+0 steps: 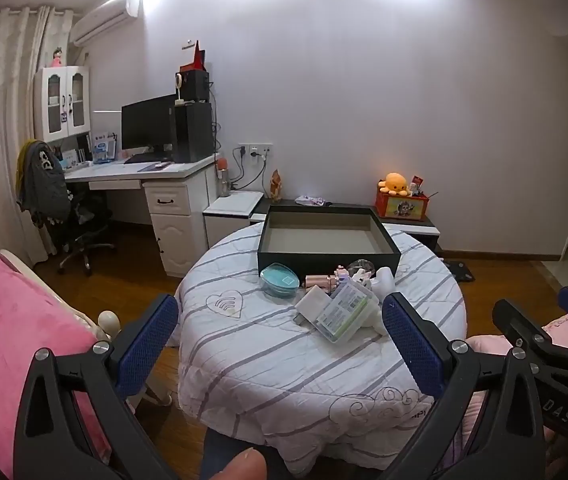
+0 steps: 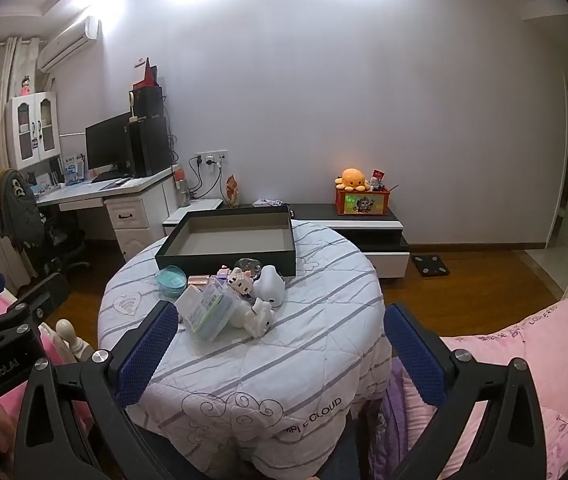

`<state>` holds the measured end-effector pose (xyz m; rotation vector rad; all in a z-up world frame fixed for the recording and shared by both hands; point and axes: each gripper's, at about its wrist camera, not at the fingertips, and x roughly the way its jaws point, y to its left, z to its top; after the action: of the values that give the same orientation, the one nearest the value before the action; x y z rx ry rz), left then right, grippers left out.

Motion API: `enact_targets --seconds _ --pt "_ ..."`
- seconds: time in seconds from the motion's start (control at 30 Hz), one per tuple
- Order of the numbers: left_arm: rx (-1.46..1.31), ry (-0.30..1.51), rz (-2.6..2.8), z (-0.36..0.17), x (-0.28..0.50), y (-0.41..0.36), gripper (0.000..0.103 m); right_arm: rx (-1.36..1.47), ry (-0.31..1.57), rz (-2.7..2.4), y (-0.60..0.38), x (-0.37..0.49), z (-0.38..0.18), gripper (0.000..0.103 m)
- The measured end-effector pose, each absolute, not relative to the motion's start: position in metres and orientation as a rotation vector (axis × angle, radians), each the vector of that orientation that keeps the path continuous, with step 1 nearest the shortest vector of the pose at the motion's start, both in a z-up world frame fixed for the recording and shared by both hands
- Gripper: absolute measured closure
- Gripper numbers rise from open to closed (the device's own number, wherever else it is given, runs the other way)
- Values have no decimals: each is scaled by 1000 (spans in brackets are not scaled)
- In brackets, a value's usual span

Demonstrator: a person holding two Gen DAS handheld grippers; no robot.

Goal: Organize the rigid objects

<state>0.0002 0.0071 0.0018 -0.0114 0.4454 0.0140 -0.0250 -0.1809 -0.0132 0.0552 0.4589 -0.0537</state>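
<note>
A round table under a striped white quilt (image 1: 268,360) (image 2: 284,360) carries a dark, shallow open box (image 1: 325,236) (image 2: 228,242) at its far side, with nothing in it. In front of the box lies a small pile: a teal lidded container (image 1: 280,280) (image 2: 172,280), a clear plastic case with labels (image 1: 345,312) (image 2: 208,312), a white charger block (image 1: 311,304), white toy figures (image 2: 260,312) and a white rounded object (image 2: 270,286). My left gripper (image 1: 280,344) and right gripper (image 2: 280,348) both hover open before the near table edge, holding nothing.
A pink bed (image 1: 12,320) lies at the left and pink bedding (image 2: 523,360) at the right. Behind the table stand a white desk with monitor (image 1: 148,128), an office chair (image 1: 80,220), a low cabinet (image 2: 363,220) with an orange plush (image 2: 351,178), and a floor scale (image 2: 429,264).
</note>
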Motion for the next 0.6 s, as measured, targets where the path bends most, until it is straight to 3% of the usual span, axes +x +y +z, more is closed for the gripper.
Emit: enact_targets --seconds 0.6 --pt "-17 446 7 2 -1 7 0 52 463 -60 -180 -22 -16 0"
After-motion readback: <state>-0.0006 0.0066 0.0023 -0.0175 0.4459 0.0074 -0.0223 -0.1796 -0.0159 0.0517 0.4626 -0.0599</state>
